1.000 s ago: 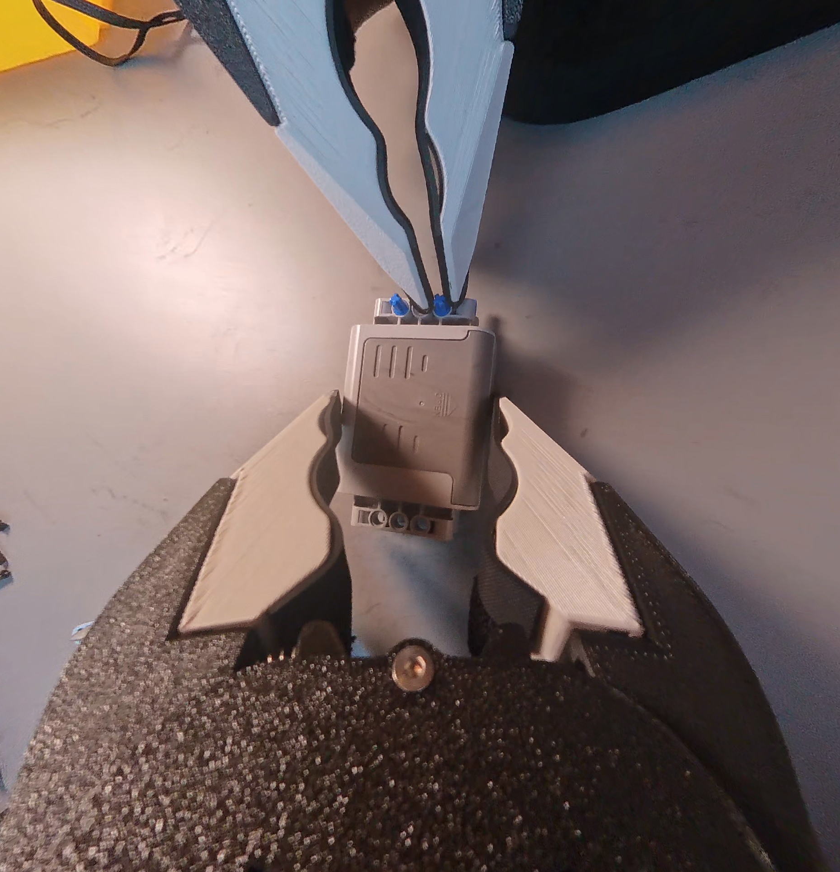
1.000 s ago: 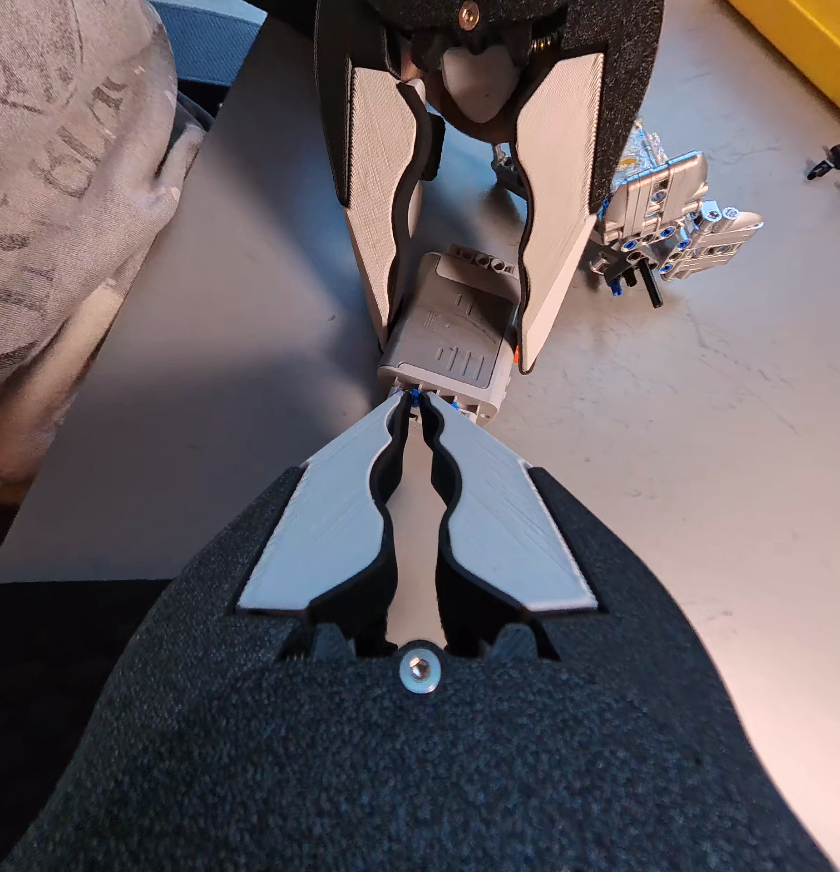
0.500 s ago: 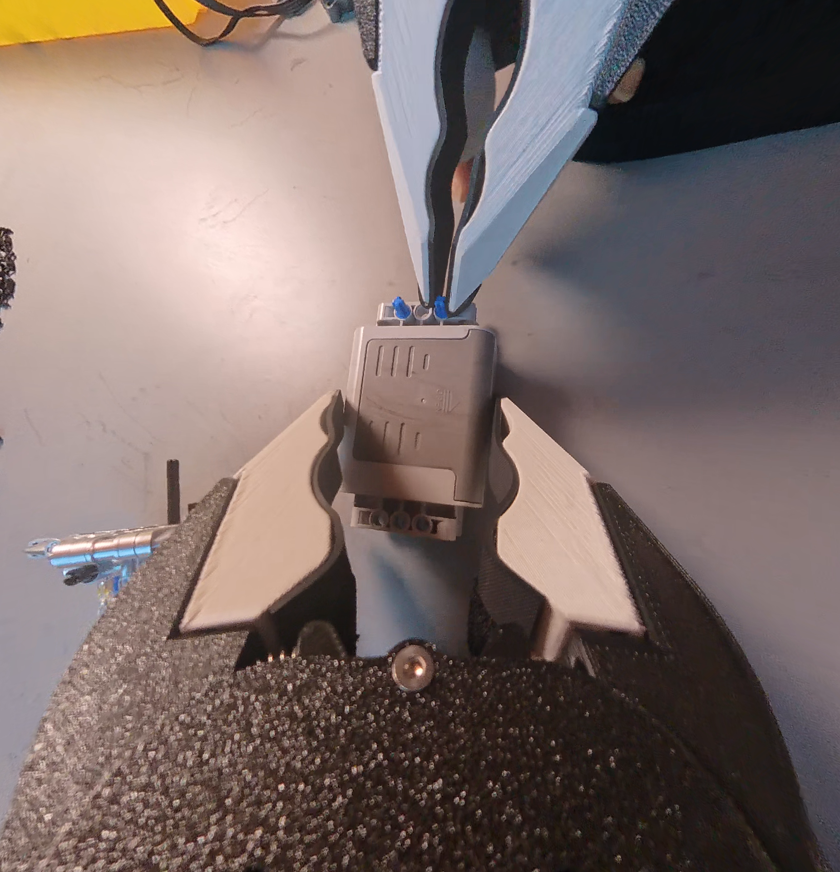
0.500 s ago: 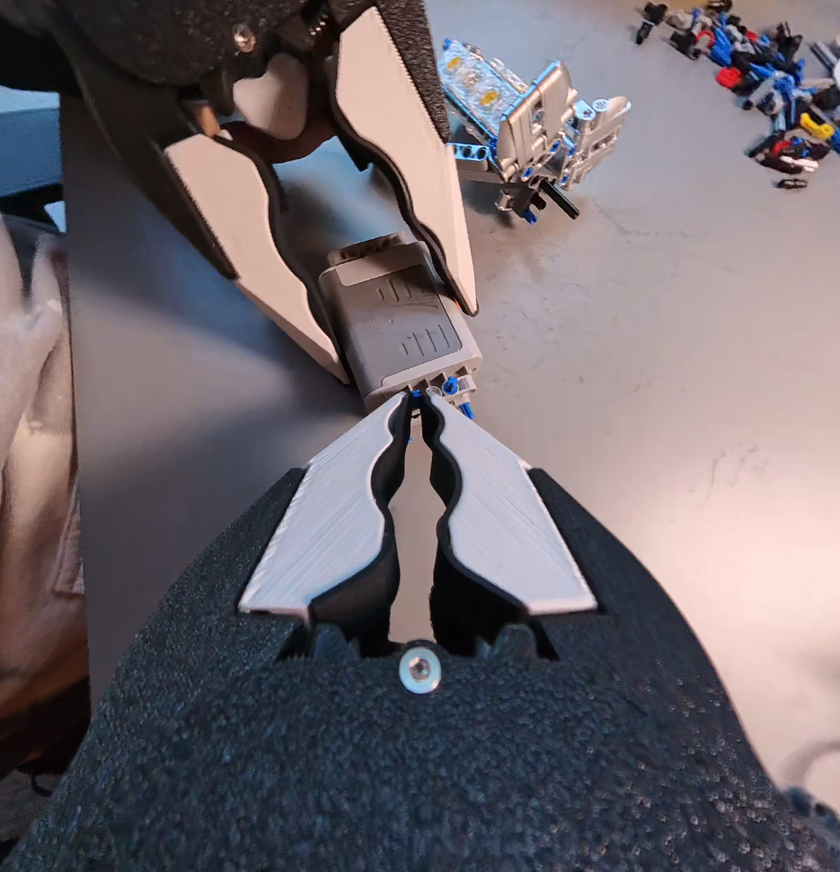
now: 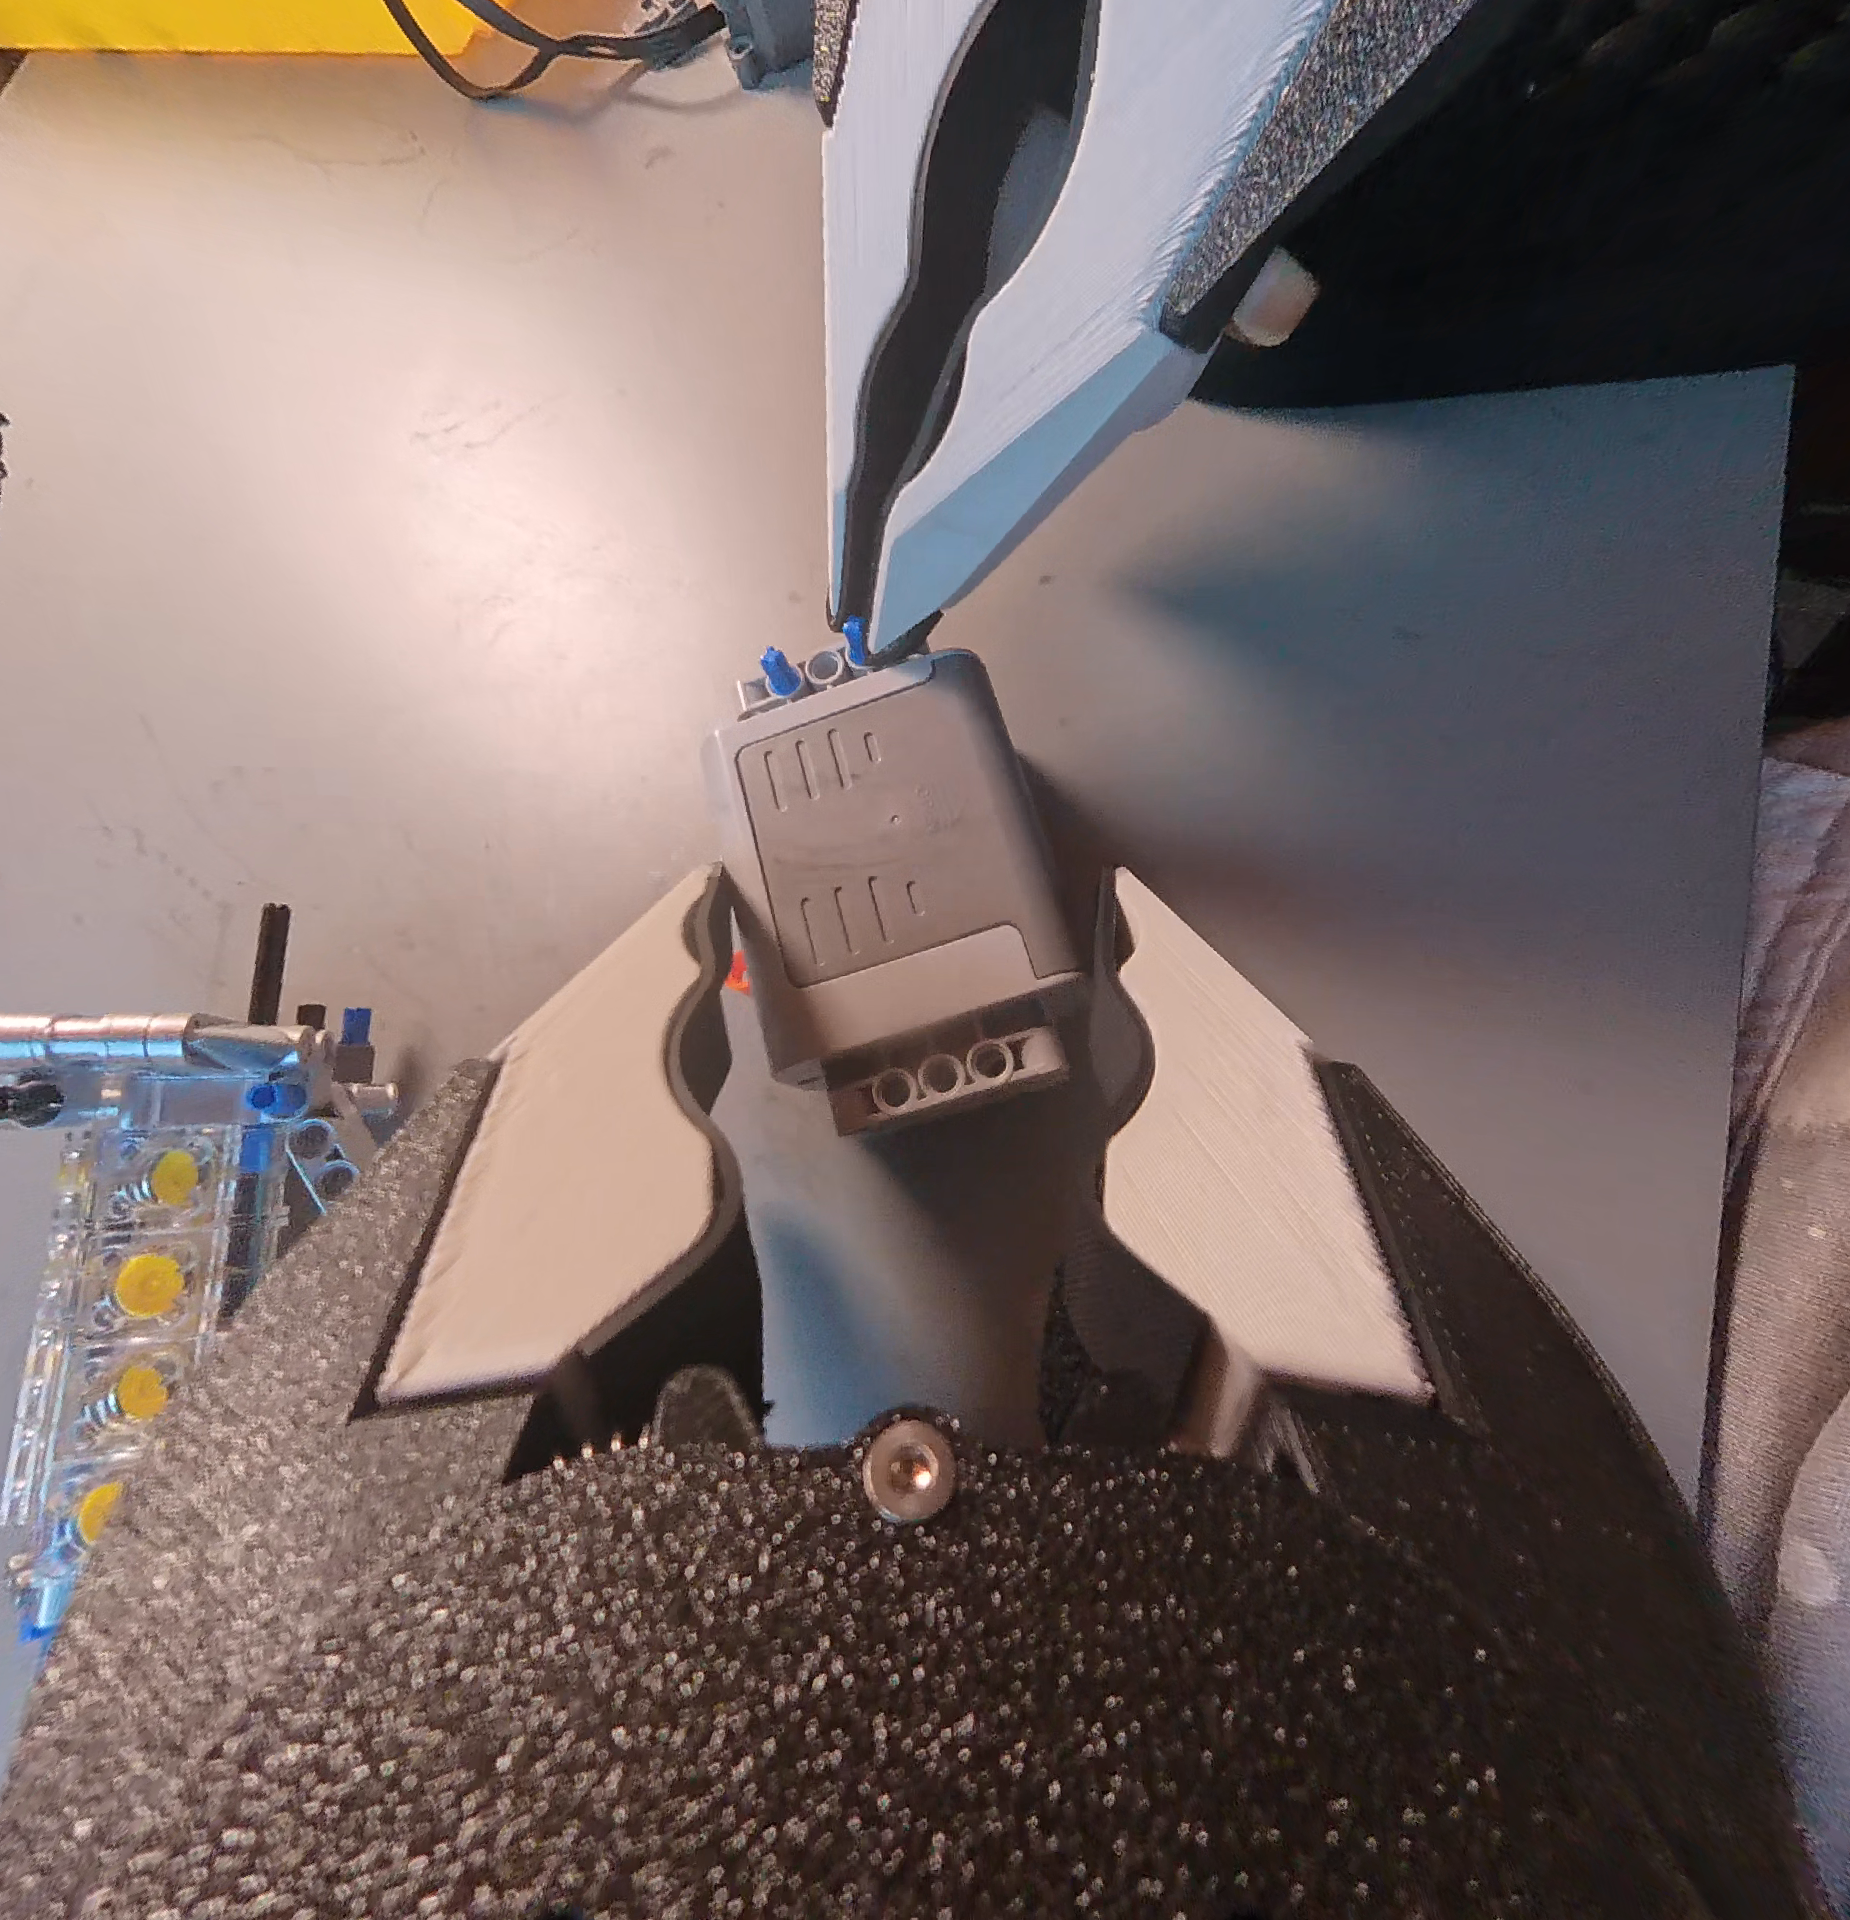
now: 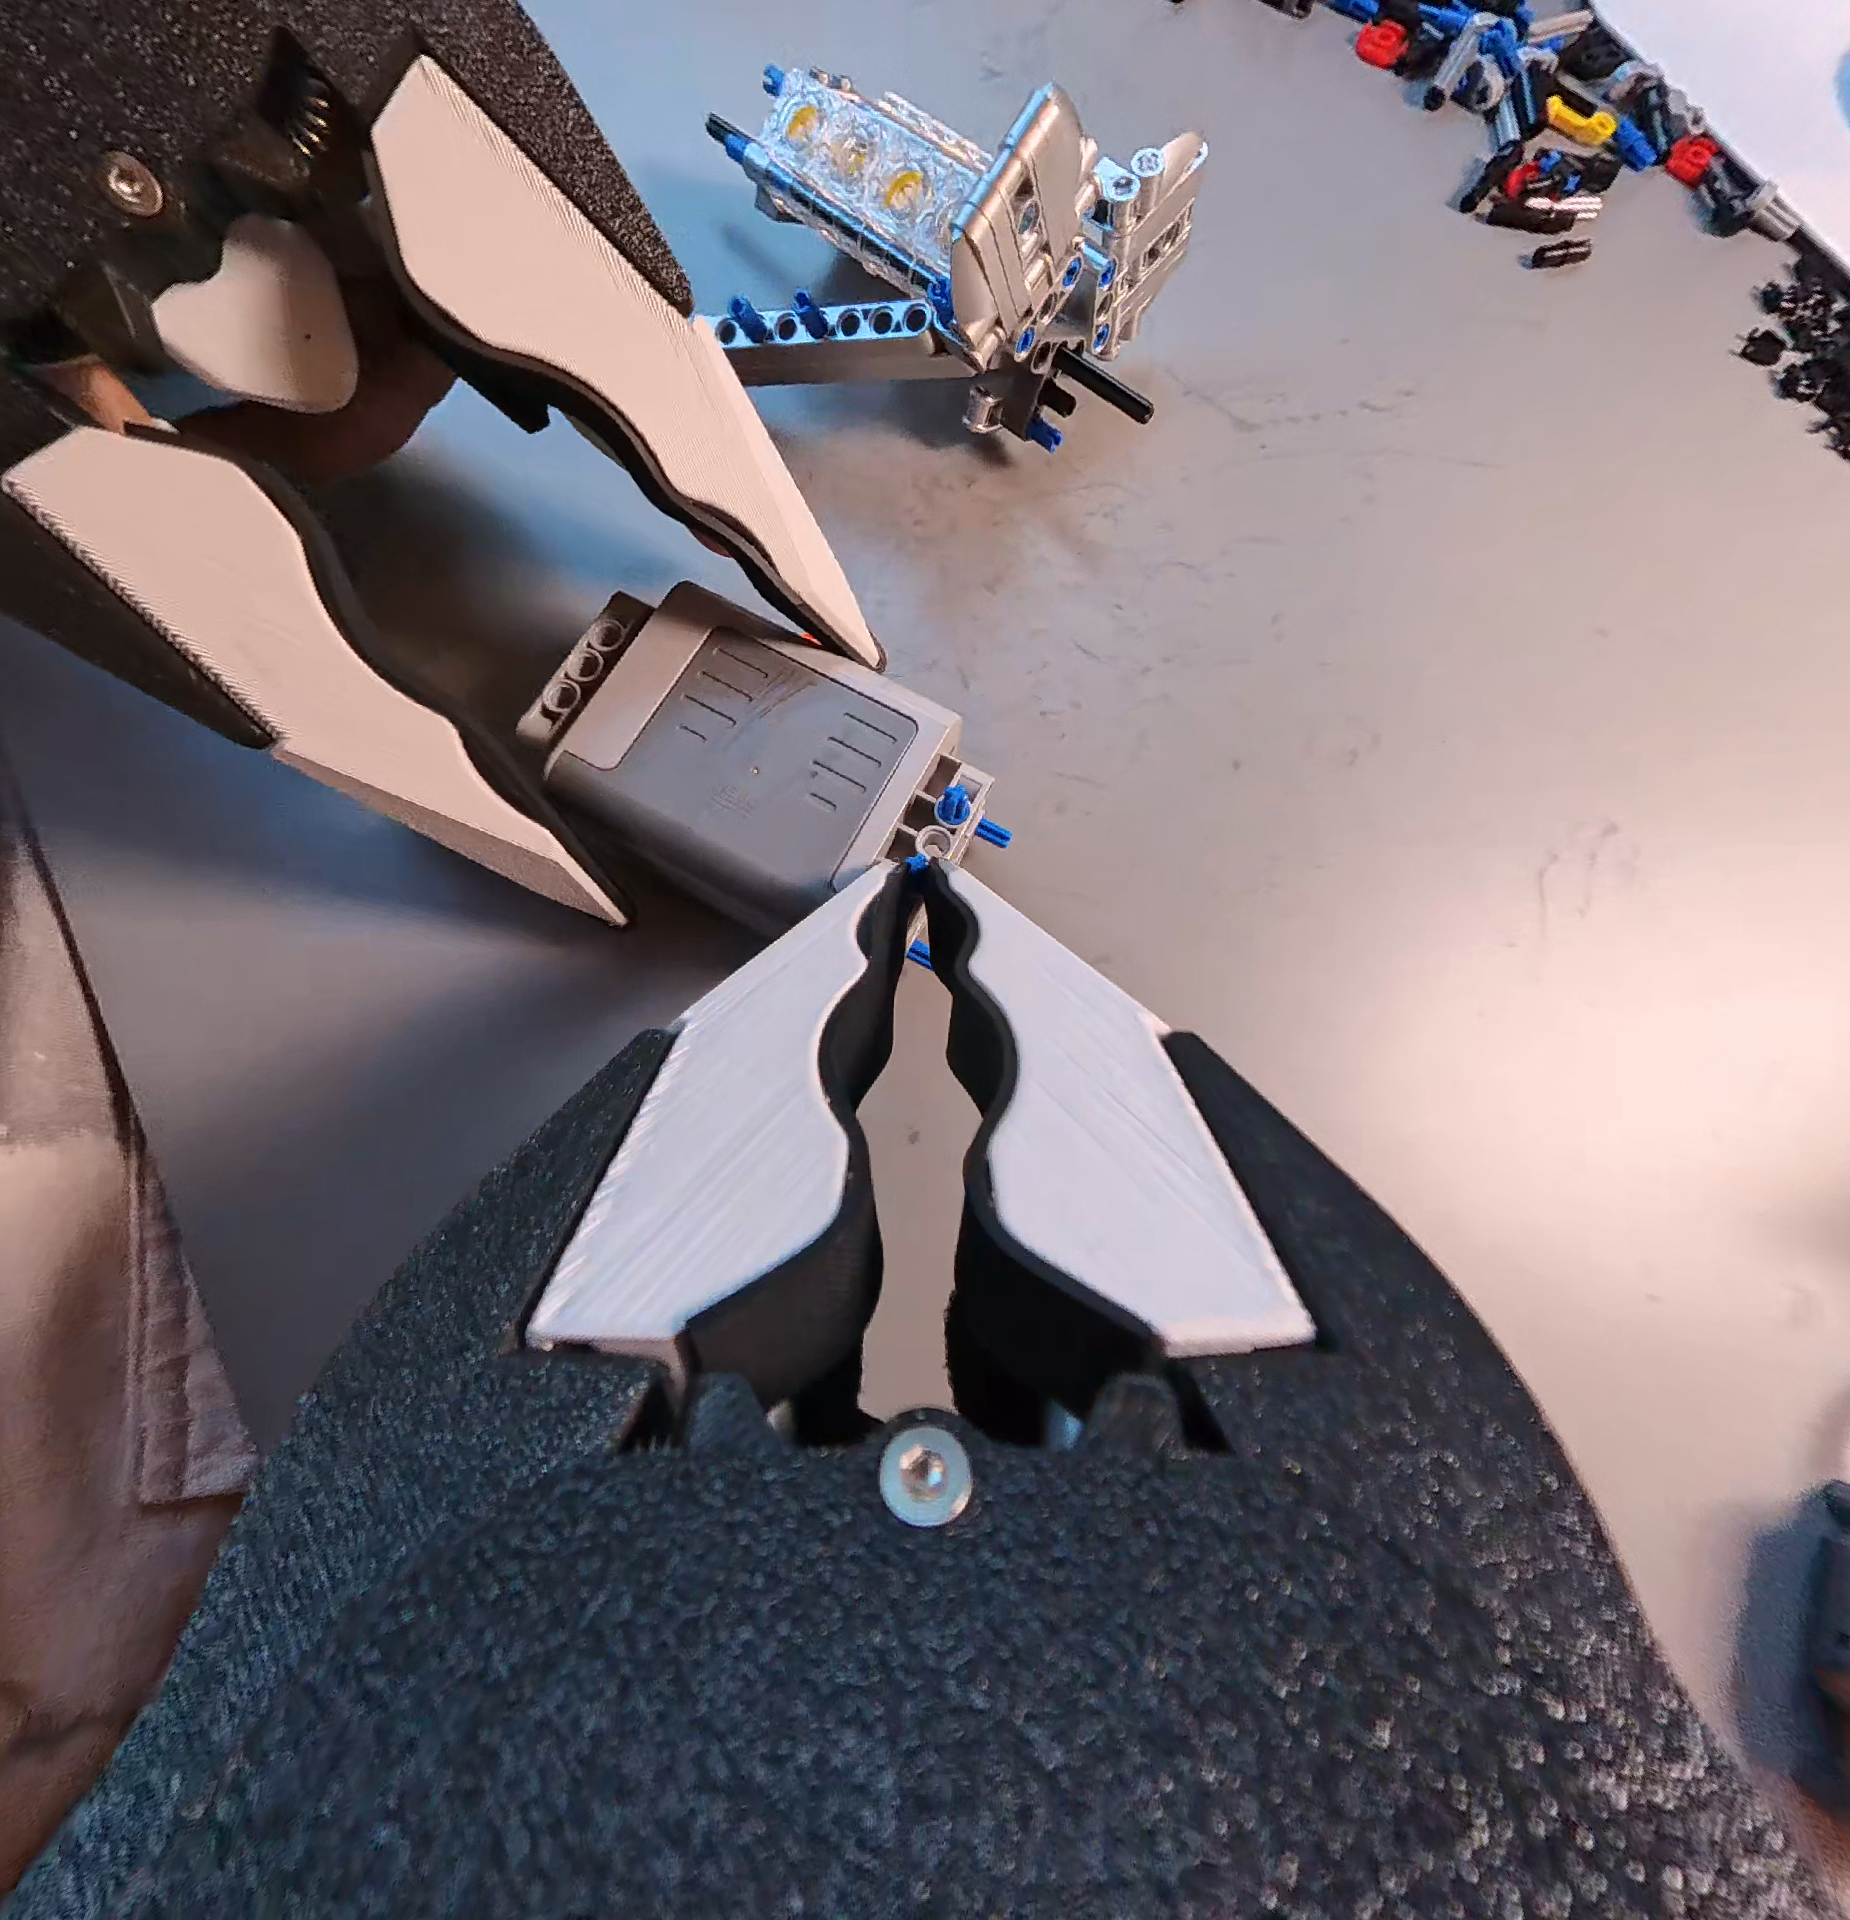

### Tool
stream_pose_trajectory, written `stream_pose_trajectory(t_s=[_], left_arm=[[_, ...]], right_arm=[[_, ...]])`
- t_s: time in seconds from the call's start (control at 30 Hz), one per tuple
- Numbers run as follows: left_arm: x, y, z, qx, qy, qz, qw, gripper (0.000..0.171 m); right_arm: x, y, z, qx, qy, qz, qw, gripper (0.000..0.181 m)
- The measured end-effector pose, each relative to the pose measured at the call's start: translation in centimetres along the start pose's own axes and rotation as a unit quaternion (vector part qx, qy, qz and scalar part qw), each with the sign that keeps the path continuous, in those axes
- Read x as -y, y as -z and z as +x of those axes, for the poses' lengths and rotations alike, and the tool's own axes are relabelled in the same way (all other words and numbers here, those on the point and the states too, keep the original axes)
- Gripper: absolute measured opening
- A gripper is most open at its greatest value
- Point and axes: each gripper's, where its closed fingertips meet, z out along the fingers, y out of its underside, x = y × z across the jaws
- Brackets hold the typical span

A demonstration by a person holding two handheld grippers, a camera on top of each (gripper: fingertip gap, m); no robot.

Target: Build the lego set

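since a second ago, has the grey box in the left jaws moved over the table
Yes. The grey battery box has swung round and shifted: in the right wrist view the silver brick assembly now lies farther off, up and right.

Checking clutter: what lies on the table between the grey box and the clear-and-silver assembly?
Bare table between grey box and assembly, per the right wrist view.

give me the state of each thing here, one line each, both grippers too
left gripper: shut on the grey motor block, fingers on its two sides
right gripper: shut on a blue pin at the block's end
grey motor block: held, tilted, flat panel facing the camera
blue pin: pinched, seated in the block's end beam
second blue pin: sticking out, free
clear-and-silver brick assembly: resting on the table, untouched
loose brick pieces: scattered
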Motion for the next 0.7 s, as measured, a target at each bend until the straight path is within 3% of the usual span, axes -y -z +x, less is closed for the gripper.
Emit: stream_pose_trajectory(t_s=[0.37, 0.47, 0.7], left_arm=[[-0.2, 0.7, 1.9, -0.009, -0.008, 0.009, 1.0, 0.071], [-0.2, 0.9, 2.1, -0.012, -0.012, 0.018, 1.0, 0.064], [-0.1, 1.0, 2.2, -0.038, -0.01, 0.026, 0.999, 0.061]], right_arm=[[-0.1, 0.1, 0.7, -0.064, -0.029, -0.004, 0.997, 0.0], [-0.2, 0.1, 0.6, -0.043, -0.036, -0.004, 0.998, 0.0], [0.4, 1.3, 0.6, 0.053, 0.058, 0.006, 0.997, 0.009]])
